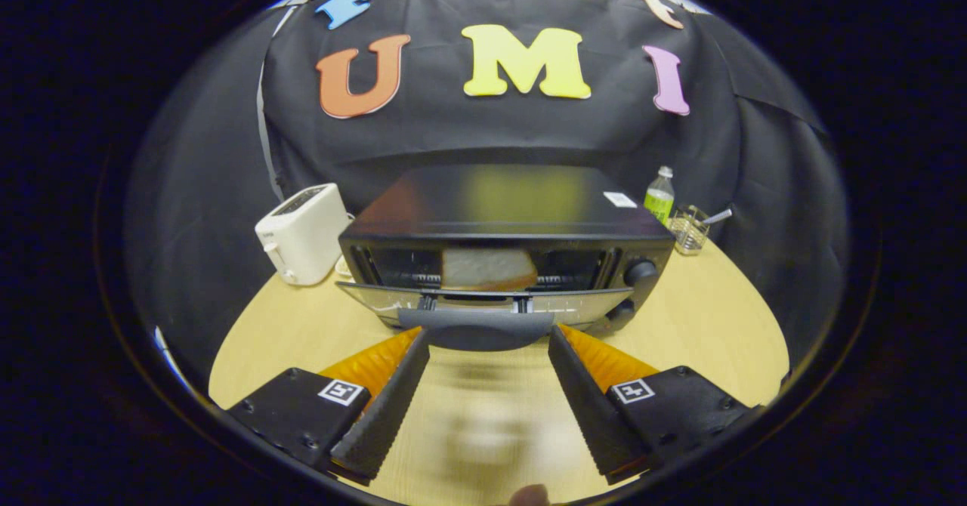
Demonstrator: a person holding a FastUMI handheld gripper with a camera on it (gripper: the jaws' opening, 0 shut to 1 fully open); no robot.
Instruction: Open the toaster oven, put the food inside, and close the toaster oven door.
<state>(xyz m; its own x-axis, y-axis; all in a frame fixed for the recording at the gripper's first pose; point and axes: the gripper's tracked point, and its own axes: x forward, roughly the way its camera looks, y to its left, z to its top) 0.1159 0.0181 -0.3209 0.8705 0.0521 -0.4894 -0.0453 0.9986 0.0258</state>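
1. Two fingers are standing wide apart at the near end of my view, so the gripper (487, 340) is clamped on nothing; their tips are sitting just to either side of the door handle (477, 328), close to it, though I cannot tell whether either one is touching.

2. Between the fingers the wooden bench (702, 325) is lying bare, which is giving me room to come under the handle from below.

3. Just ahead, the toaster oven door (483, 300) is hanging partly open, tilted out toward me, with the handle at its leading edge. I am judging the step in hand to be the closing of the door.

4. Behind the door, a slice of bread (489, 268) is already lying inside the toaster oven (505, 253), so I am treating the loading as done.

5. To do this well, I am planning to keep centred on the handle, push it up and forward along the hinge's arc, and go slowly so the light oven is not sliding back on the bench.

6. Farther off, a white toaster (302, 232) is standing left of the oven, with a bottle (659, 195) and a small glass holder (689, 228) at its right rear, all well apart from my path.
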